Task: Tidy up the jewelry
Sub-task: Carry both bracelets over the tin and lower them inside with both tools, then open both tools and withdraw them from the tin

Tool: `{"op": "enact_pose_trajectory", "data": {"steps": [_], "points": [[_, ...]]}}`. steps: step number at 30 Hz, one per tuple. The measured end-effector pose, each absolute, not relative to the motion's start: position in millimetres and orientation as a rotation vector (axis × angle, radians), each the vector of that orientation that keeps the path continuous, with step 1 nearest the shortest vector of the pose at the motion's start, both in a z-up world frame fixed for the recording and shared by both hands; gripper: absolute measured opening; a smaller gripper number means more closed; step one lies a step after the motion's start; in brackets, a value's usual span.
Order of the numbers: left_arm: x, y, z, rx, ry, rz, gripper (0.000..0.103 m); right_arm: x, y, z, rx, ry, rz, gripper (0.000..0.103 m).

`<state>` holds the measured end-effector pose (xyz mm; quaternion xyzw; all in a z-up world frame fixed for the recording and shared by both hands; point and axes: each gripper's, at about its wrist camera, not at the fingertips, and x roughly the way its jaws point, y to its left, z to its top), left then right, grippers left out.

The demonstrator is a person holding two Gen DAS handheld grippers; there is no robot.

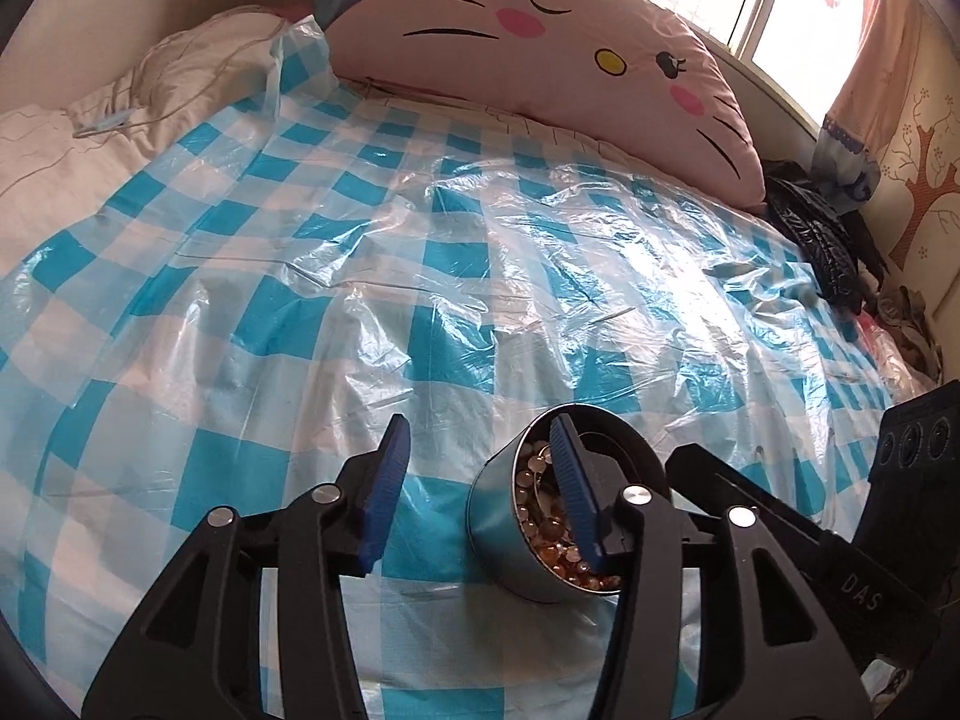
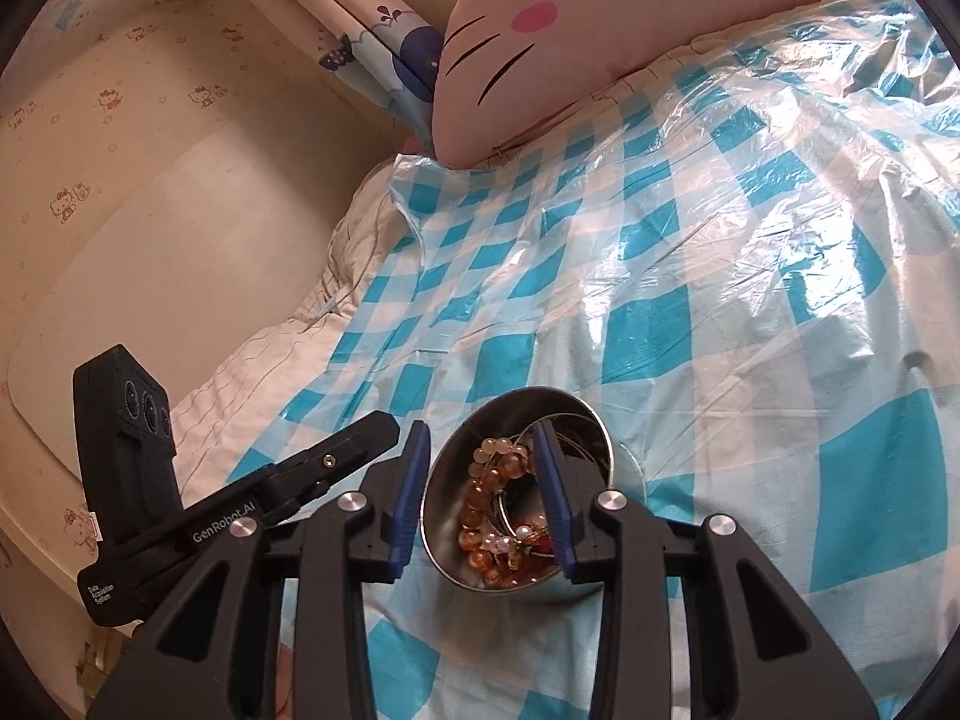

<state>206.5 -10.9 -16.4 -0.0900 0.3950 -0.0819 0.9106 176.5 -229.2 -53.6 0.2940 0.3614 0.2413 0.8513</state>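
A round metal tin of amber and pearl beaded jewelry sits on a bed covered by a blue-and-white checked plastic sheet, with both handheld tools at its rim. The left tool stands about half open, one blue finger inside the tin's mouth and the other outside on the sheet, so the tin wall lies between the pads with no squeeze visible. The right tool is likewise half open, one finger dipped among the beads and the other just outside the wall, gripping nothing. The step appears to be letting go of the tin or reaching in for a piece; doing it well likely means steadying the light tin on the slippery plastic with one tool and lifting a single strand slowly to avoid tangles. The right wrist view looks into the tin and shows separate strands and the left tool's body; the left wrist view shows the tin's side wall and a cat-face pillow by the window.
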Motion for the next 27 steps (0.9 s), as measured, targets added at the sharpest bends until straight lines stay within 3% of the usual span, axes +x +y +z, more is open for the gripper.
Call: {"op": "enact_pose_trajectory", "data": {"steps": [2,5,8,22,27], "points": [[201.5,-15.6,-15.6,-0.141,0.806,-0.149,0.053,174.0,-229.5,-50.9,0.573,0.751,0.481,0.054],[198.0,-21.9,-16.1,-0.080,0.793,-0.127,0.056,173.4,-229.9,-49.7,0.521,0.748,0.448,0.057],[197.6,-26.5,-17.2,-0.045,0.790,-0.121,0.058,174.7,-230.9,-51.5,0.478,0.760,0.415,0.066],[195.1,-24.0,-15.3,0.020,0.766,-0.047,0.064,177.0,-227.9,-62.4,0.349,0.831,0.305,0.072],[163.6,-19.7,-1.2,0.053,0.732,-0.013,0.080,156.9,-232.9,-47.9,0.323,0.806,0.240,0.077]]}}
